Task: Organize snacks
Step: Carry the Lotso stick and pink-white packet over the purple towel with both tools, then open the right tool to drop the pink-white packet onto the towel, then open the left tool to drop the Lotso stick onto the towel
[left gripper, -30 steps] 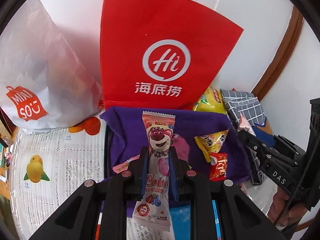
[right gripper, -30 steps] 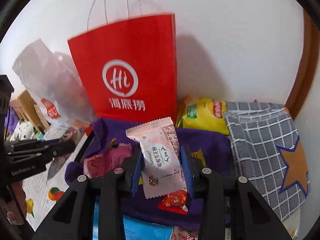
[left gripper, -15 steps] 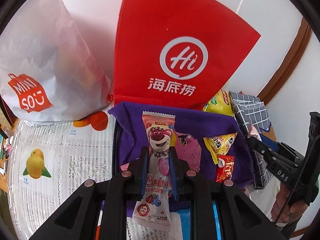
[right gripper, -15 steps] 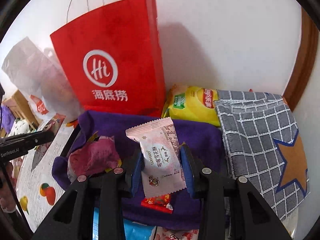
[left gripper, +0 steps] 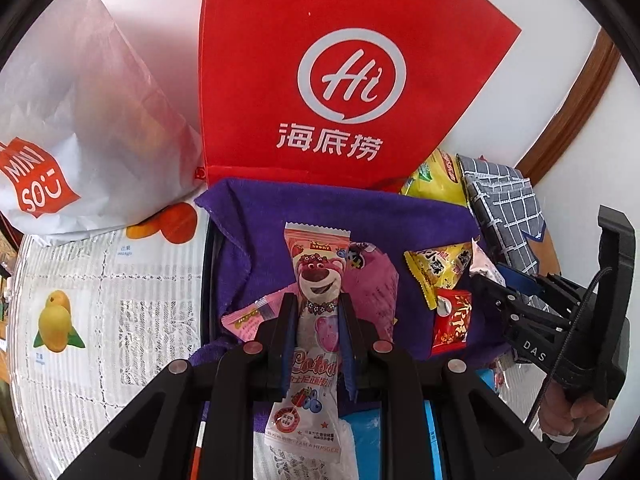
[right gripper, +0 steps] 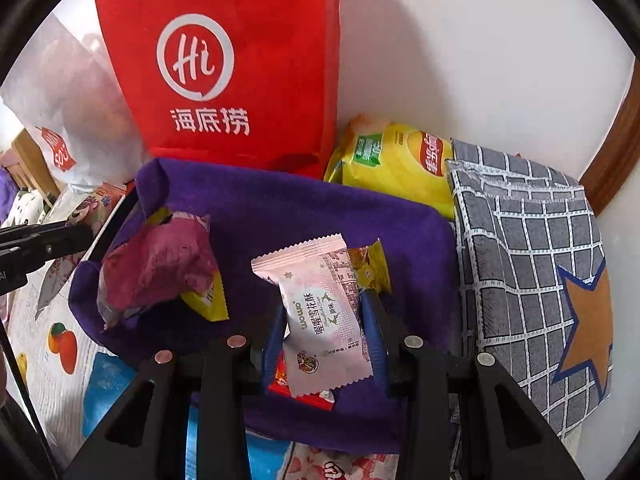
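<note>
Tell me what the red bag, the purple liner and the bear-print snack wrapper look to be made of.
Red bag: matte, stiff sheet with sharp side folds, likely nonwoven fabric or paper.
Purple liner: soft, fuzzy cloth, probably towel or fleece, with a stitched hem.
Bear-print snack wrapper: thin glossy plastic film, crimped zigzag seal on top.

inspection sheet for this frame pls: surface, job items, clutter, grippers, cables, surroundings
Surface: fruit-print table cover.
Job's things: purple cloth-lined tray holding a crumpled pink wrapper, yellow packet and red packet.
Clutter: red Hi paper bag, white Miniso bag, yellow chip bag, grey checked cloth.
Grippers: left gripper shut on pink bear snack bar; right gripper shut on pale pink pastry packet.
Cables: black cable on right gripper.
Surroundings: white wall, brown wooden trim.
</note>
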A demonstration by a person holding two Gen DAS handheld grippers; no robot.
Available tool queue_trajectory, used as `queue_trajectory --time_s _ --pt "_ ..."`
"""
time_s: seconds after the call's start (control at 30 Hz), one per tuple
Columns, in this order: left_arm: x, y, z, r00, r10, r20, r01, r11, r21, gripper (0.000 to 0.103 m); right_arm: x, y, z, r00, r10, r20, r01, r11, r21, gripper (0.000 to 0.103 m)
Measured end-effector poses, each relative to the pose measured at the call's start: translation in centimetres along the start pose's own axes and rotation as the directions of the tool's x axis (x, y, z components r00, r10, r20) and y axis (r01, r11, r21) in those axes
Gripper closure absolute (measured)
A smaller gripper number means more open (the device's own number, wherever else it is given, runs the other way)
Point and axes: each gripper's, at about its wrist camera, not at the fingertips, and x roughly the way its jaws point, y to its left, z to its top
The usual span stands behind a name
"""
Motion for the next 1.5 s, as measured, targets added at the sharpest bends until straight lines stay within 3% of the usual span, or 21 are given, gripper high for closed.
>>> queue_trajectory --time_s 0.3,0.83,0.93,1.1,1.37,1.5 --pt "0.9 -0.1 -0.2 0.999 -0.01 -0.034 0.01 1.0 -0.001 0.084 1.6 -0.8 -0.1 0.999 -0.001 -0.037 0.001 1.0 0.016 0.066" --pt "2.2 -1.7 -0.7 0.997 -0.009 -0.071 0.012 0.999 0.038 0.084 1.3 -0.4 0.1 1.0 -0.005 -0.017 0.005 1.0 -0.003 0.064" --pt "2.2 -1.8 -0.7 0.997 -0.012 -0.074 0.015 0.999 0.039 0.083 0.6 -0.5 0.2 1.0 0.016 -0.001 -0.016 1.0 0.008 0.054" --pt "2.4 -2.0 -0.7 0.997 -0.022 -0.074 0.025 0.999 0.042 0.083 -0.8 -0.4 0.4 0.999 0.022 0.044 -0.023 1.0 0.019 0.048" --pt "2.6 -2.6 -0.6 0.997 -0.024 -0.069 0.028 0.998 0.06 0.082 -0.6 -0.8 0.5 0.999 0.01 0.047 -0.012 0.999 0.033 0.047" --pt "2.5 -2.7 -0.5 0.997 -0.023 -0.071 0.027 0.998 0.055 0.074 -0.5 -1.2 0.5 0.999 0.016 0.045 -0.018 0.999 0.049 0.047"
